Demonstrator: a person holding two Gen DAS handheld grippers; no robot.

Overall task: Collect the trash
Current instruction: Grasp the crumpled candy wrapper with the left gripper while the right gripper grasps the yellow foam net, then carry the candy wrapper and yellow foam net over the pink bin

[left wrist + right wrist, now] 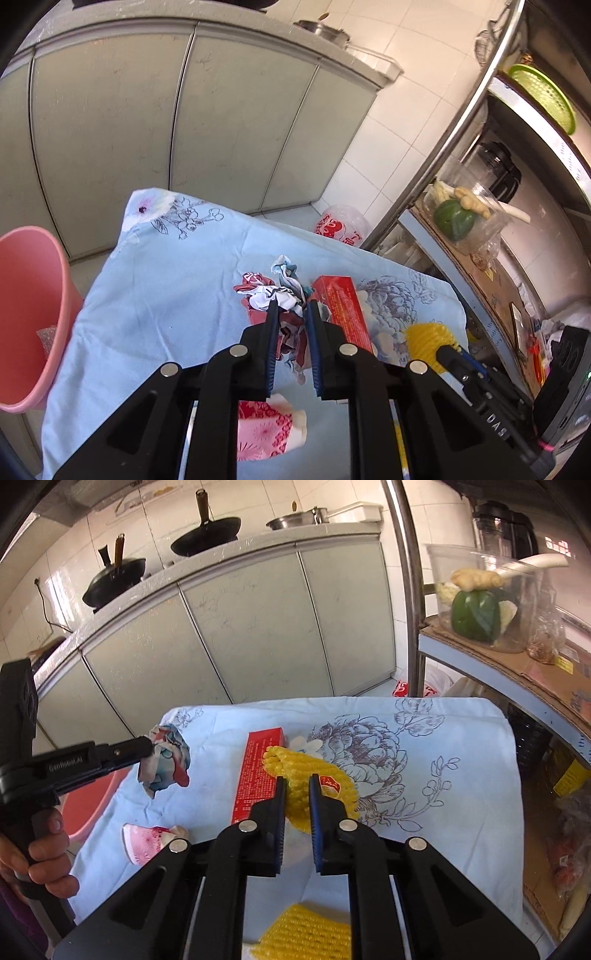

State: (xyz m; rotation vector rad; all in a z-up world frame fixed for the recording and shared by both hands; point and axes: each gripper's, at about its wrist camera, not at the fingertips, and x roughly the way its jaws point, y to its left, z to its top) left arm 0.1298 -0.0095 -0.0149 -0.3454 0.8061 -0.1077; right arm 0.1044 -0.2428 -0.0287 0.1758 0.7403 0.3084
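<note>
Trash lies on a pale blue floral cloth (461,738) spread over a table, and the red box (255,771), a long flat carton with small print, serves as landmark. Far left of the box, off the cloth's edge, stands a smooth pink bin (33,314), tilted in the left wrist view, with something glittery inside. Left of the box, the left gripper (291,314) has its jaws narrow and clamped on a crumpled paper wad (280,295), printed white, red and teal; in the right wrist view the wad hangs clear above the cloth. Nearer than the box and to its left lies a squashed pink paper cup (151,842) on its side. Just right of the box, touching its edge, a yellow foam net (314,786), ribbed and mesh-like, is pinched between the narrow jaws of the right gripper (297,794). A second yellow net (310,934) lies nearest. Behind the box run grey-green cabinet doors (240,627) under a counter with black woks (207,535). Right of it, a metal shelf (480,653) carries a green pepper (474,614) and ginger in a clear tub.
</note>
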